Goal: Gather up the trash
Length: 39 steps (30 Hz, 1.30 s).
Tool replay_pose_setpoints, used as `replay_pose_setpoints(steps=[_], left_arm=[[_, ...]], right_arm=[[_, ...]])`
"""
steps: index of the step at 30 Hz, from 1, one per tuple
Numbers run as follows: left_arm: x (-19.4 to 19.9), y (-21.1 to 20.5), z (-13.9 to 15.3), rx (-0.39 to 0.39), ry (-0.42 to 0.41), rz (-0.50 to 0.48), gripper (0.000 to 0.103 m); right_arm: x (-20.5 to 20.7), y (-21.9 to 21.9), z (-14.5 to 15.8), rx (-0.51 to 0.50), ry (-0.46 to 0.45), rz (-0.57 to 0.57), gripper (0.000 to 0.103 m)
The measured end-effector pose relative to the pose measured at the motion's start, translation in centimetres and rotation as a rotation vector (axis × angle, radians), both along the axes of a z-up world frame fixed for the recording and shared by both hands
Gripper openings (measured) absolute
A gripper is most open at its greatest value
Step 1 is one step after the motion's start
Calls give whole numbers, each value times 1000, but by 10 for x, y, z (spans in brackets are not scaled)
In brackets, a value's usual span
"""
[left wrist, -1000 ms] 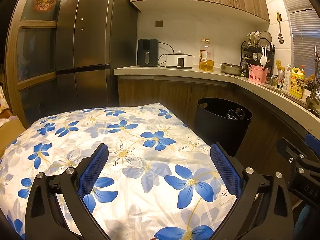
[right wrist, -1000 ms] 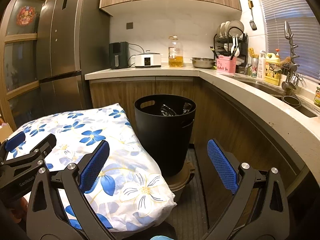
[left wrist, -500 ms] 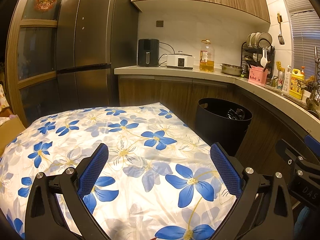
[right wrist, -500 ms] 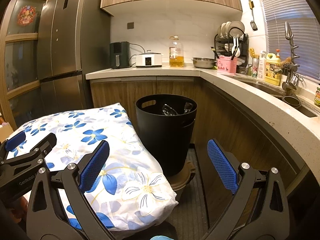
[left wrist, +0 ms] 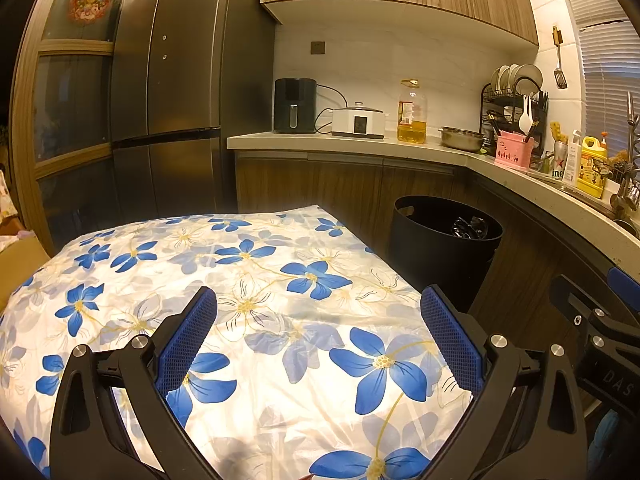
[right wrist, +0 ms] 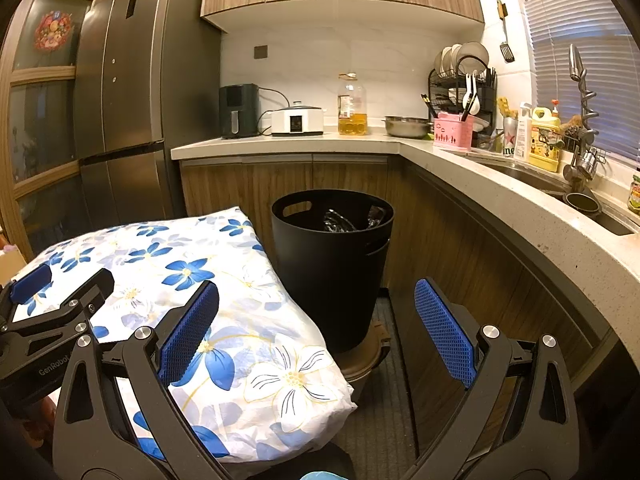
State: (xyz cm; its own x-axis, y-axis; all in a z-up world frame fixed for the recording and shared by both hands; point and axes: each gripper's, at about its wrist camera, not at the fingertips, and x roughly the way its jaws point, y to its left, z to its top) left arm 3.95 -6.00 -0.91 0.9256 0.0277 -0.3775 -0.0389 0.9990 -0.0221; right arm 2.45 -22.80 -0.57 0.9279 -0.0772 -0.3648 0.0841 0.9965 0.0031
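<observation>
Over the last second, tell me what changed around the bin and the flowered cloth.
Almost nothing. The right gripper crept slightly nearer the black bin; nothing was gripped or released. The left gripper is still open over the flowered cloth, the right also open, and the bin sits where it was.

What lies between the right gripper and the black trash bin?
In the right wrist view, bare dark floor runs from the right gripper to the black trash bin. The floral cloth's edge lies just left.
</observation>
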Motion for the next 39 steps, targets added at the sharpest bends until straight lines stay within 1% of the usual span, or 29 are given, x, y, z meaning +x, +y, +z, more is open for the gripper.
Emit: replay_pose_setpoints(steps=[29,39], left_arm=[[0,0,1,0,2,2,97],[1,-1,3,10,8,-15,97]], right_arm=[[0,1,2,-1,-5,4,97],[0,2,4,-2,-7,1,97]])
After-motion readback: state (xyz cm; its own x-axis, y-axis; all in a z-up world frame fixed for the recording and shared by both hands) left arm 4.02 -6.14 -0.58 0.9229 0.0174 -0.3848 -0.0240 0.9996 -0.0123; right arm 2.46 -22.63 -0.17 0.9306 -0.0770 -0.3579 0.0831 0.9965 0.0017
